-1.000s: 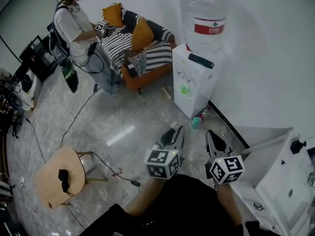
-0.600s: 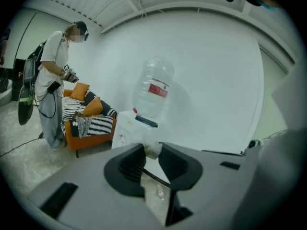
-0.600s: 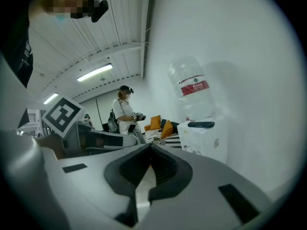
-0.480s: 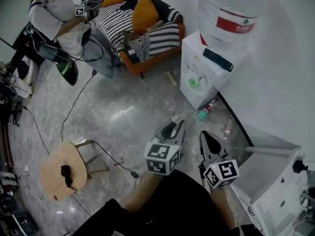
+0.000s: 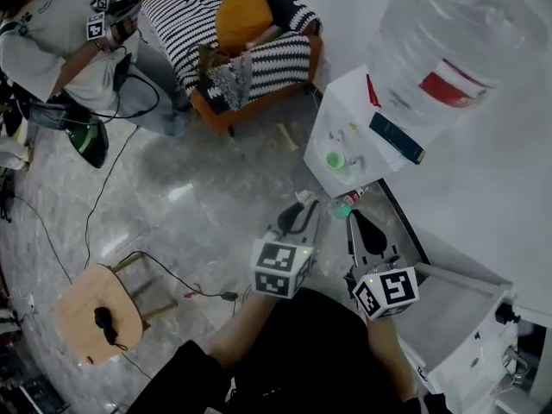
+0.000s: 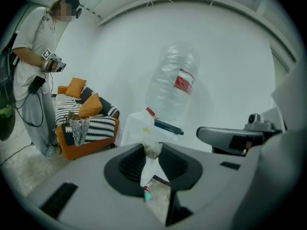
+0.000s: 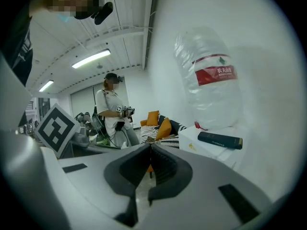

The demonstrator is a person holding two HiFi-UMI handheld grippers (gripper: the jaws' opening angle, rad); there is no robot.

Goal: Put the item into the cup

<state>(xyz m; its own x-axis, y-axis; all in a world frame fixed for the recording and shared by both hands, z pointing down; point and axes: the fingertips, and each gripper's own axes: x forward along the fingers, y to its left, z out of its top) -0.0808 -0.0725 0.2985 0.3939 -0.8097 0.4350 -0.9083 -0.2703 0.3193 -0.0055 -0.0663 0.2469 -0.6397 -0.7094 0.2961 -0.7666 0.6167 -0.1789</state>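
Left gripper (image 5: 308, 210), perhaps with item (image 6: 153, 150), and right gripper (image 5: 353, 219) nearer water dispenser (image 5: 347, 115)

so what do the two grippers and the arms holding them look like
Both the left gripper and right gripper have pale grey bodies with black ribbed jaws tapering to a point. Each carries a white cube printed with black square markers. The person wears a black top.
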